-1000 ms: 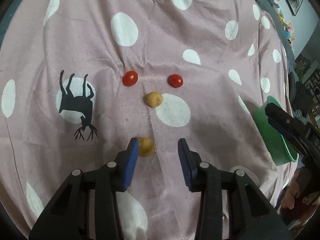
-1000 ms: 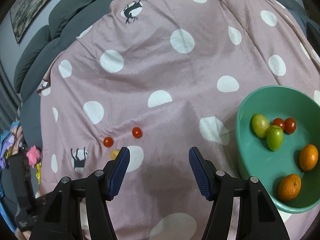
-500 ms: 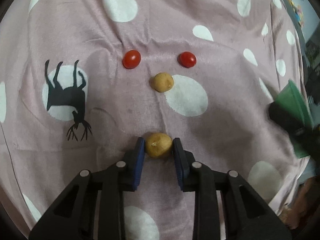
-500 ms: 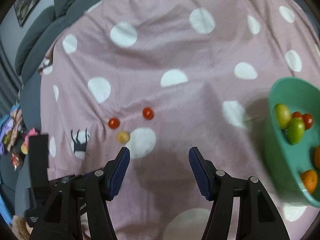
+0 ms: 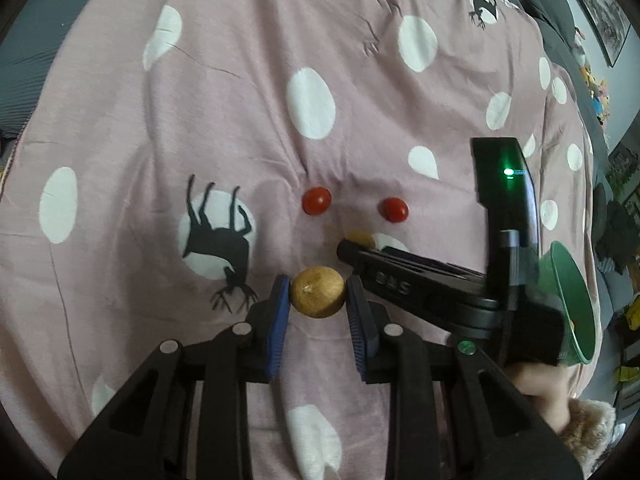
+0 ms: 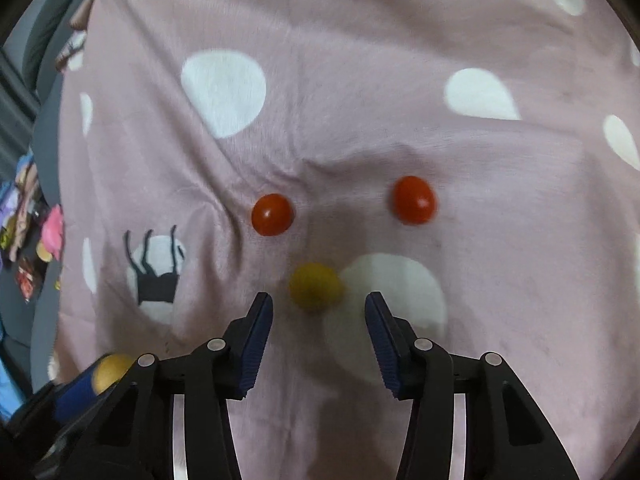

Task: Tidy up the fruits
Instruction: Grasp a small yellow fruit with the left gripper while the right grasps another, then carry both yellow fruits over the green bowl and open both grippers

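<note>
two tomatoes (image 6: 272, 214) (image 6: 413, 200) lie apart on the spotted cloth (image 6: 360, 80) beyond a yellow fruit (image 6: 316, 286) that sits just ahead of the open right gripper (image 6: 318, 344), while the left gripper (image 5: 318, 312) clamps a tan fruit (image 5: 317, 291), the right tool blocking its view of the green bowl (image 5: 576, 304).

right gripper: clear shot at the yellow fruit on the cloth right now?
Probably yes. The right gripper is open, and the yellow fruit lies just ahead of the gap on the cloth, nothing between; the left gripper holds another fruit aside.
</note>
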